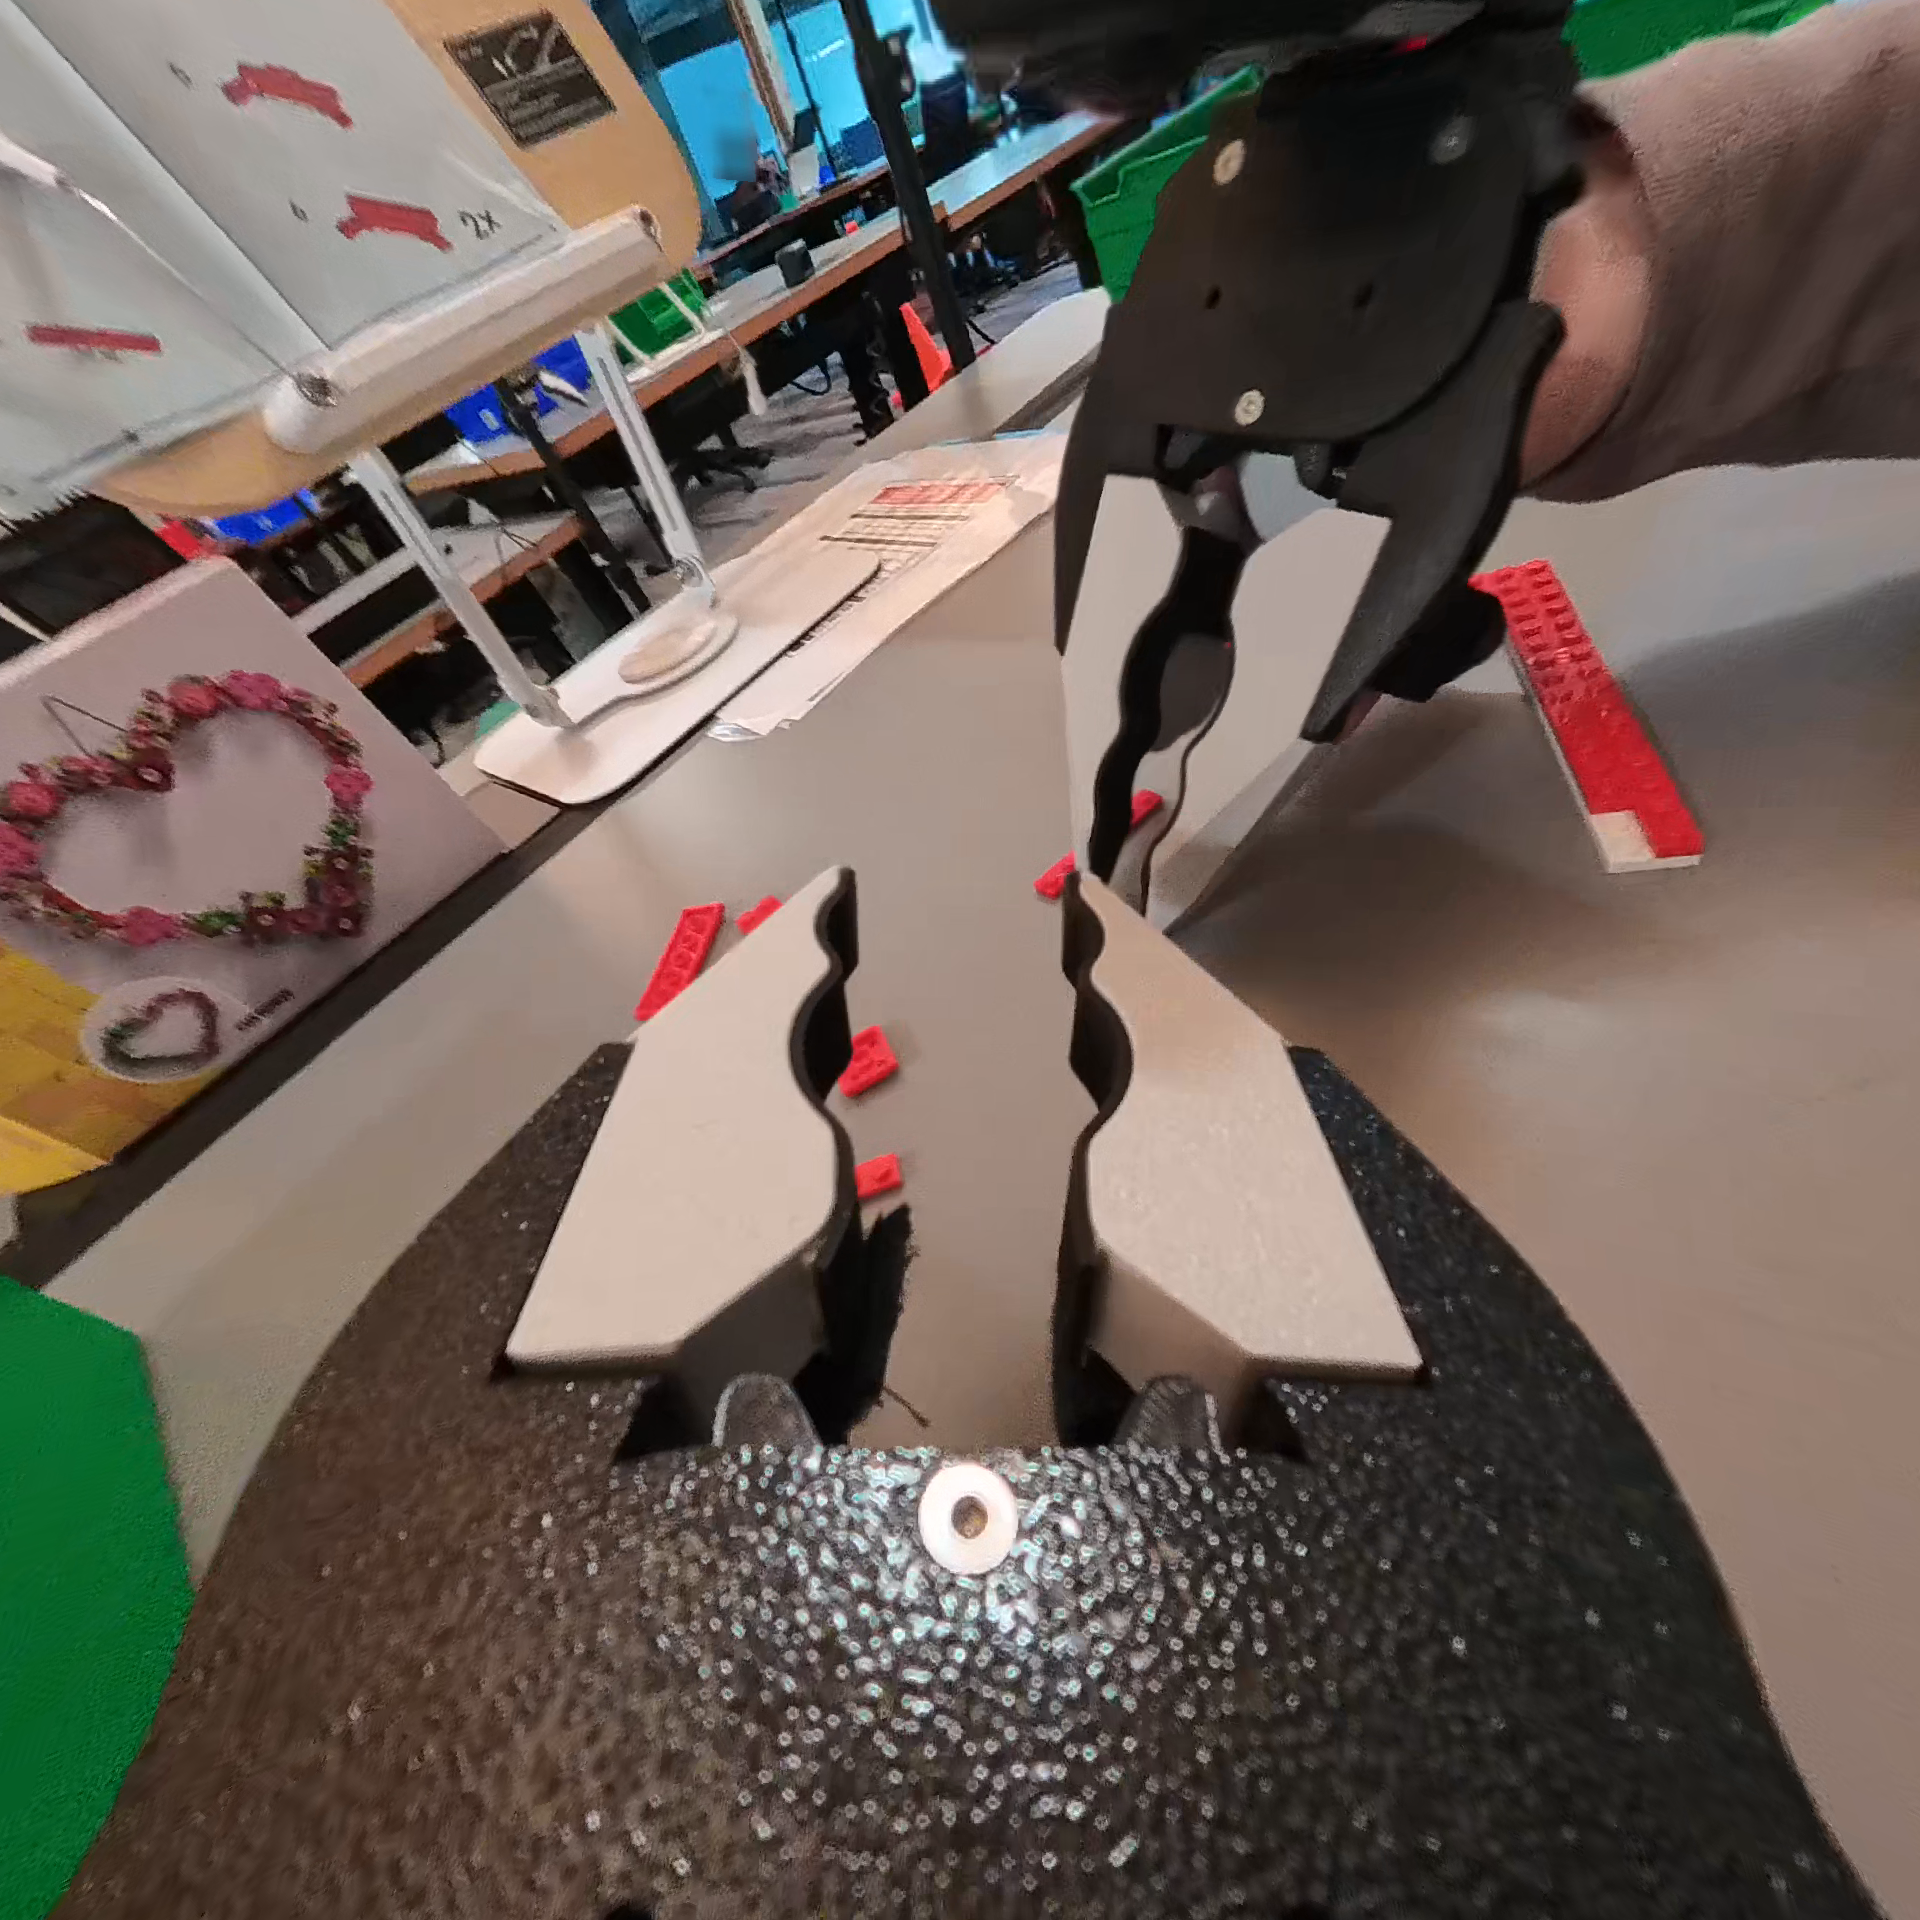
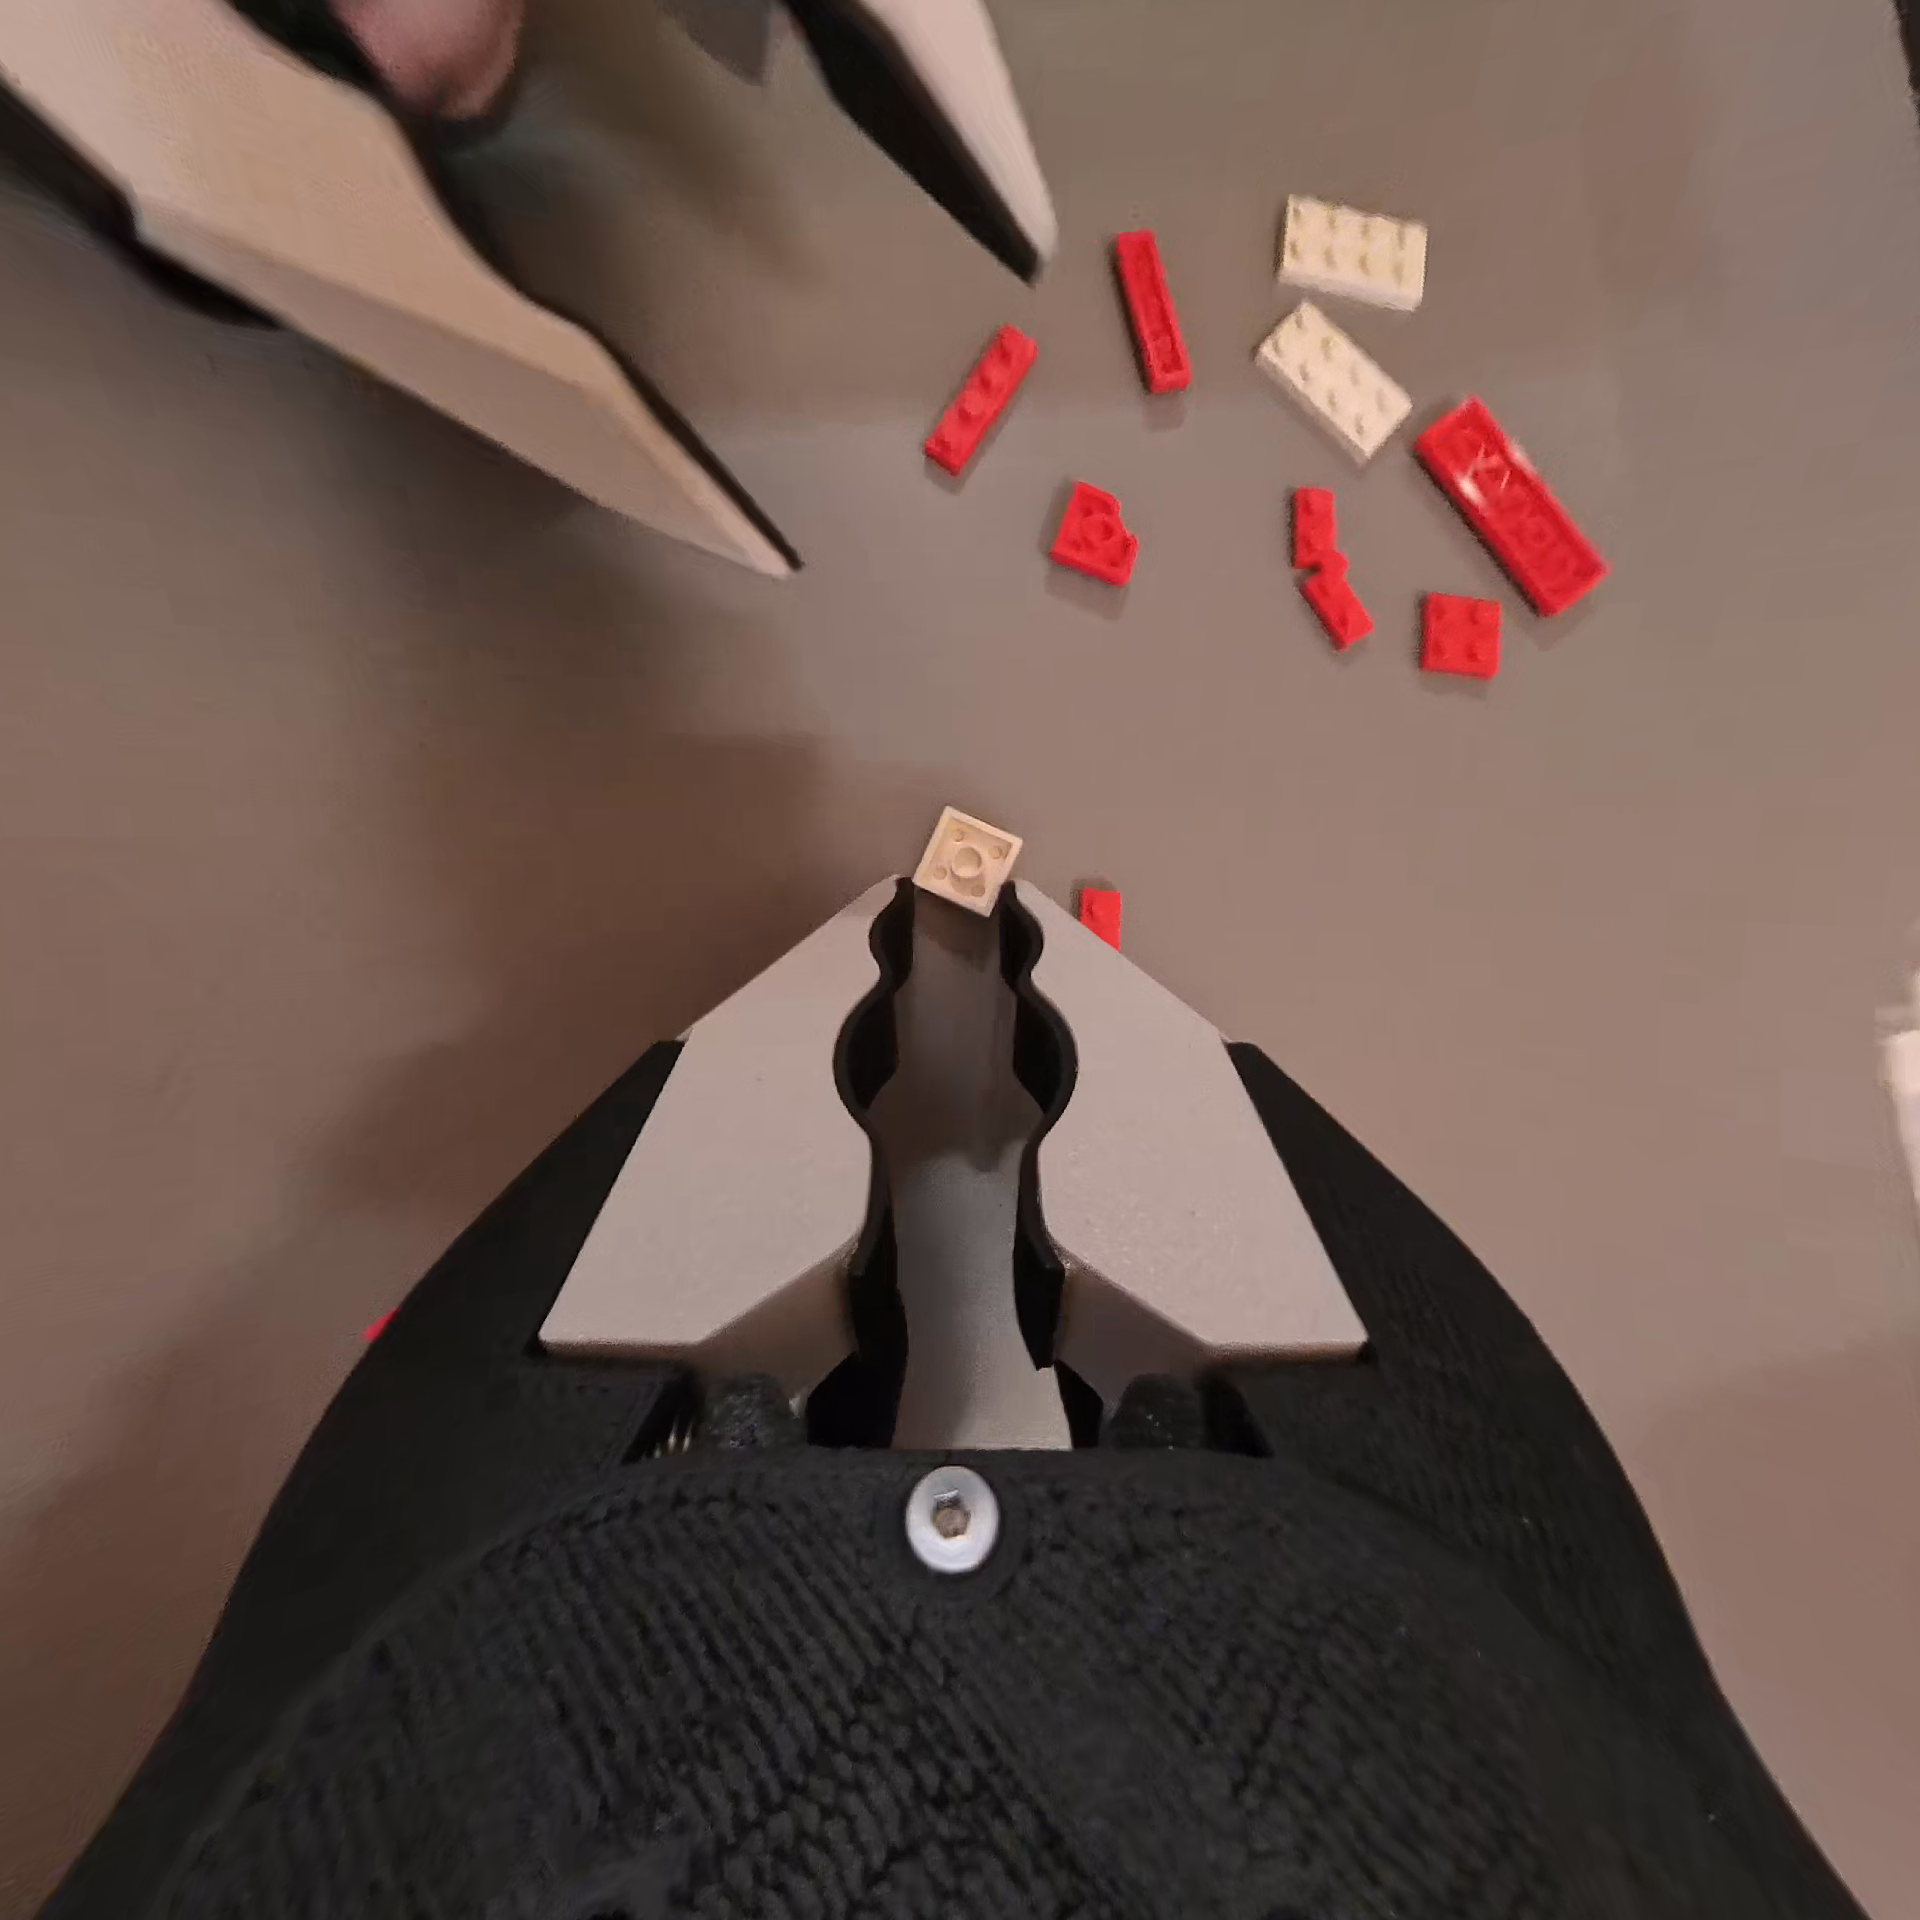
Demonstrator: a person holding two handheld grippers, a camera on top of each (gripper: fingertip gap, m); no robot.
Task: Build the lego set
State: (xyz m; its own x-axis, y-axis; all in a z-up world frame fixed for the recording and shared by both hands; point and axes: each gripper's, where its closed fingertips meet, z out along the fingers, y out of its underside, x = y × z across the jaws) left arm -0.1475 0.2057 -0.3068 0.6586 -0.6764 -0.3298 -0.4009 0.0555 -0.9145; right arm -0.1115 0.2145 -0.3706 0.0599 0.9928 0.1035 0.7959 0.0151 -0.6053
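Observation:
My right gripper (image 2: 961, 888) is shut on a small cream square plate (image 2: 968, 860), held tilted at its fingertips just above the grey table (image 2: 416, 831). Beyond it lie loose pieces: several red plates (image 2: 982, 397), a long red plate (image 2: 1509, 506) and two white plates (image 2: 1332, 379). My left gripper (image 1: 961, 894) is open and empty, low over the table, with small red pieces (image 1: 868, 1062) beneath it. The right gripper (image 1: 1122, 873) points down just ahead of it. The left gripper also shows in the right wrist view (image 2: 914, 416). A long red built strip with a white end (image 1: 1590, 717) lies at the right.
A box with a heart wreath picture (image 1: 187, 831) stands at the left. An instruction sheet on a white stand (image 1: 312, 260) rises behind it, with papers (image 1: 914, 540) on the table beyond. A green bin (image 1: 73, 1558) is at the near left. Across from one pair of fingers to the other is roughly 8 cm.

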